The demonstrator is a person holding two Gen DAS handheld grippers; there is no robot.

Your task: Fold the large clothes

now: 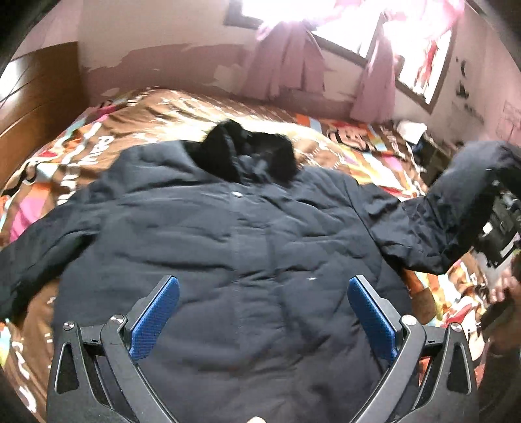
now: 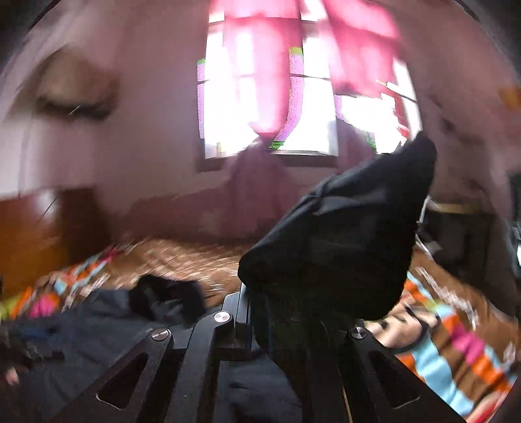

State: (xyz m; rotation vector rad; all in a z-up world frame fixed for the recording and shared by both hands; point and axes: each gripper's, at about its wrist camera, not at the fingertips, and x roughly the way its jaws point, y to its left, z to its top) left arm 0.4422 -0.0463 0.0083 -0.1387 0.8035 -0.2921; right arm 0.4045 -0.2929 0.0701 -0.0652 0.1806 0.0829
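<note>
A bedroom with pink walls, a bright window [image 1: 342, 29] and pink curtains [image 1: 286, 61]; the work surface is a bed [image 1: 169, 107] under a brown patterned cover. The jacket [image 1: 234, 247] lies spread front-up across the bed, dark fur collar [image 1: 247, 149] toward the window, front closed down the middle. Its left sleeve [image 1: 35, 260] trails flat toward the bed edge. The left gripper [image 1: 263, 307] hangs above the lower body of the jacket, jaws wide apart, blue pads [image 1: 156, 319] bare, nothing between them. The right gripper [image 2: 283, 312] is clamped on the cuff [image 2: 342, 240] of the right sleeve [image 1: 433, 224], and the cuff stands up out of the closed jaws; in the left view that sleeve is lifted clear of the bed at the right edge. The step in hand appears to be carrying this sleeve over the body. Risks: the hold is on the cuff end only, so padded fabric may slip out during a fast swing; nothing pins the body, so drag from the sleeve may pull the shoulder and skew the jacket; the sleeve may land twisted or bunched, giving a thick, uneven fold; the right view is heavily blurred, so placement is hard to judge
</note>
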